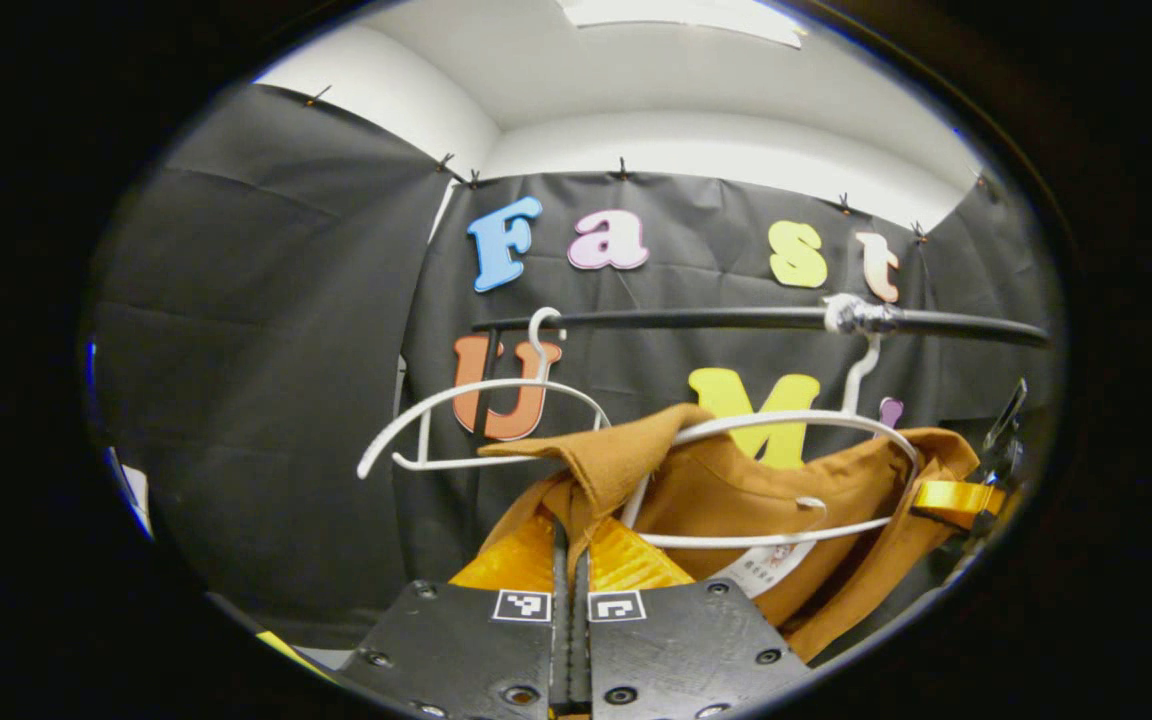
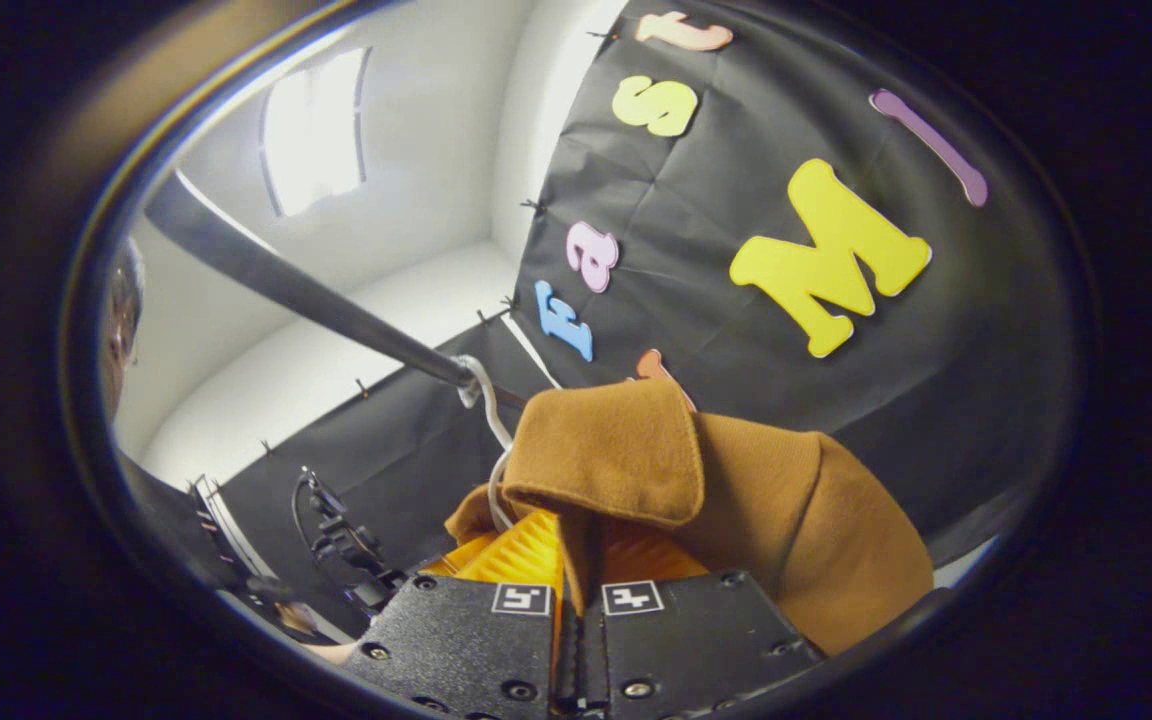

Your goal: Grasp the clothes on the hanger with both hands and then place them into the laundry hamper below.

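Observation:
A brown garment (image 1: 736, 500) hangs on a white hanger (image 1: 796, 420) hooked over a dark rail (image 1: 736, 318). My left gripper (image 1: 571, 555) is shut on the garment's left shoulder, a fold of cloth pinched between its fingers. At the far right of the left gripper view, the right gripper (image 1: 976, 495) holds the other shoulder. In the right gripper view, my right gripper (image 2: 576, 560) is shut on a fold of the same brown garment (image 2: 736, 480), which drapes over its fingers. The hanger's hook (image 2: 481, 385) meets the rail (image 2: 316, 290) just behind.
An empty second white hanger (image 1: 476, 420) hangs on the rail to the left of the garment. The left gripper's body and cable (image 2: 346, 545) show low at the left of the right gripper view. Black cloth walls close in behind and to the sides.

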Demonstrator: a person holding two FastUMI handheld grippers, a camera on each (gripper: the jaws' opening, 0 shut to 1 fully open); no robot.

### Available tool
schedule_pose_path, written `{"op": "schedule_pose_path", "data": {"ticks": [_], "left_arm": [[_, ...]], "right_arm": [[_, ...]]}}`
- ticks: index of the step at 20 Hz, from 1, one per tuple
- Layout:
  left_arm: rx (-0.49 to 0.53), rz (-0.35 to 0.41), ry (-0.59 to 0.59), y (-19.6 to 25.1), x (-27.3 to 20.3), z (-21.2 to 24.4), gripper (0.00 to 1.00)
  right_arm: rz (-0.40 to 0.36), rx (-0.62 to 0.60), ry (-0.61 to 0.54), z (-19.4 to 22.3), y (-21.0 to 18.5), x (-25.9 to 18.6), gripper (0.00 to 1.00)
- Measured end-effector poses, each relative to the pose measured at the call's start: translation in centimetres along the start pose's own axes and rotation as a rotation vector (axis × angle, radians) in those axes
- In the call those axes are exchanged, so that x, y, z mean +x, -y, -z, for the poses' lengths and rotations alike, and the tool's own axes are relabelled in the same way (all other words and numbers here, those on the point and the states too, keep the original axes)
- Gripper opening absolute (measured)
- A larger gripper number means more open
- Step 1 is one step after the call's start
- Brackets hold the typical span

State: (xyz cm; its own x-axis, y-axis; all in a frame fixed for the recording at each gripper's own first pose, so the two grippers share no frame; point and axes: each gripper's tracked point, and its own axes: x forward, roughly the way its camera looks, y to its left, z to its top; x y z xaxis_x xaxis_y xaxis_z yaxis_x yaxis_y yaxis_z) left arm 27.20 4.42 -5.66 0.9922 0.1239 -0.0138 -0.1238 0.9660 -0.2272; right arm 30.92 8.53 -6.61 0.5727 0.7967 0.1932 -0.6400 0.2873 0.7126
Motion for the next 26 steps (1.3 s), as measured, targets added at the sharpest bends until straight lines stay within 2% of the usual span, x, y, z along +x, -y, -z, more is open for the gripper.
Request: {"op": "schedule_pose_path", "data": {"ticks": [1, 2, 4, 5, 10, 11, 14, 15, 20, 21, 22, 26], "left_arm": [[-0.002, -0.002, 0.007, -0.6, 0.1, -0.5, 0.00], [-0.008, 0.000, 0.014, -1.0, 0.2, -0.9, 0.05], [-0.006, 0.001, 0.016, -1.5, 0.6, -1.3, 0.05], [-0.001, 0.004, 0.014, -1.6, 0.6, -1.3, 0.00], [-0.028, 0.016, 0.000, -2.2, 1.6, -1.8, 0.00], [-0.037, 0.019, 0.000, -2.5, 1.9, -2.1, 0.05], [-0.058, 0.024, 0.012, -3.1, 2.5, -3.3, 0.05], [-0.059, 0.025, 0.012, -3.3, 2.7, -3.5, 0.00], [-0.024, 0.059, -0.025, -3.4, 3.7, -2.6, 0.00], [-0.030, 0.068, -0.036, -3.3, 3.9, -2.2, 0.00], [-0.043, 0.081, -0.048, -3.1, 4.0, -1.8, 0.05], [-0.078, 0.113, -0.079, -2.3, 4.3, -0.4, 0.05]], "right_arm": [[-0.001, 0.023, 0.018, -0.5, 0.1, -0.2, 0.05], [-0.008, 0.040, 0.031, -0.9, 0.2, -0.2, 0.05], [-0.019, 0.080, 0.068, -1.8, 0.1, -0.7, 0.05], [-0.021, 0.095, 0.085, -2.2, 0.3, -0.8, 0.05], [0.008, 0.171, 0.164, -4.6, 1.6, -2.0, 0.06], [0.011, 0.170, 0.173, -5.1, 1.6, -2.3, 0.05], [0.022, 0.172, 0.208, -6.6, 1.8, -2.3, 0.06], [0.033, 0.170, 0.223, -7.1, 2.2, -2.4, 0.05], [0.134, 0.098, 0.265, -8.6, 4.3, -2.8, 0.06], [0.151, 0.095, 0.282, -8.9, 4.4, -2.9, 0.05], [0.162, 0.099, 0.296, -9.4, 4.8, -3.1, 0.06], [0.255, 0.060, 0.294, -9.3, 7.1, -3.7, 0.05]]}}
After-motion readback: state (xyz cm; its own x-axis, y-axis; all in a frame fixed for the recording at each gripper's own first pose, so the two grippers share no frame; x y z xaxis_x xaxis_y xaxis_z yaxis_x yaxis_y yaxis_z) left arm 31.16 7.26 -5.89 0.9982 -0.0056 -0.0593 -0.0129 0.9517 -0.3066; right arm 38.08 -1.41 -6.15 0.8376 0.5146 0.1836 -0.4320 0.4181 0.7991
